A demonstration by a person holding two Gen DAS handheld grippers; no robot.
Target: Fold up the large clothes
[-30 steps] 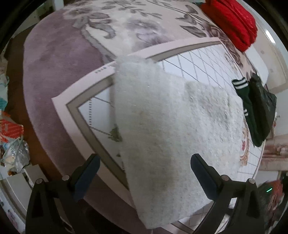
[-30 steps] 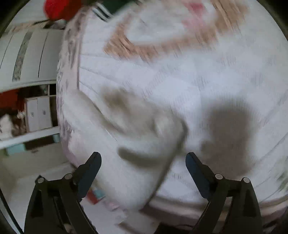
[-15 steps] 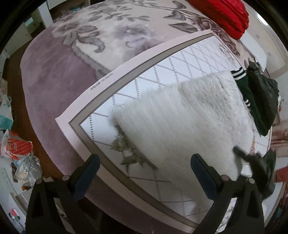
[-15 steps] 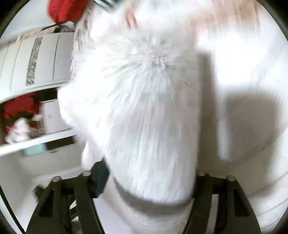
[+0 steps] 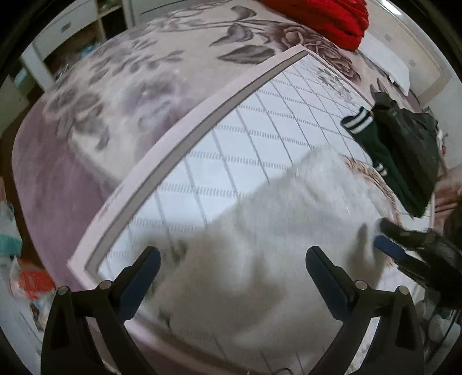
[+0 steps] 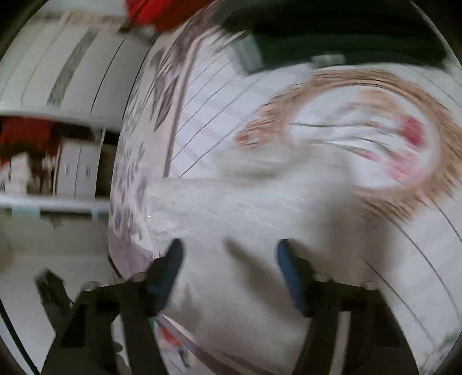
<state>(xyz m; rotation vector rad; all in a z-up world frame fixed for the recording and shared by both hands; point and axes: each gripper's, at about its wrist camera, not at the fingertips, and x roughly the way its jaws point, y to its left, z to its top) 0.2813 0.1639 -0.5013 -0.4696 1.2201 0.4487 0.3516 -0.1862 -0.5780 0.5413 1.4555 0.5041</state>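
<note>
Nearest the lens, the left gripper [image 5: 232, 269] is seen with its jaws spread wide and nothing between them, poised above the near part of the white fluffy garment [image 5: 288, 230]. That garment is taken as the landmark: it lies across the quilted white bedspread [image 5: 231, 150] of the bed, its near edge close to the bedspread's bordered rim. At the garment's right side the right gripper [image 6: 229, 259] is placed; its jaws have just been closing and stand half drawn together, with the fluffy pile between them, though through the blur it cannot be told whether the pads already press on the cloth, so no firm hold can be claimed.

For this step to be done well, a full pinch of the garment's edge, not only loose pile, is probably needed before anything is lifted. The left gripper is best lowered onto the matching edge on the garment's left, so that both corners can be raised evenly and the fold carried over without sagging. Thick fleece is judged likely to slip from a shallow bite.

Beyond the garment to its right, a dark green piece with white stripes [image 5: 384, 155] and a black garment [image 5: 410, 144] are stacked; farther still, beyond the garment, a red bundle [image 5: 323, 17] is seen.
</note>
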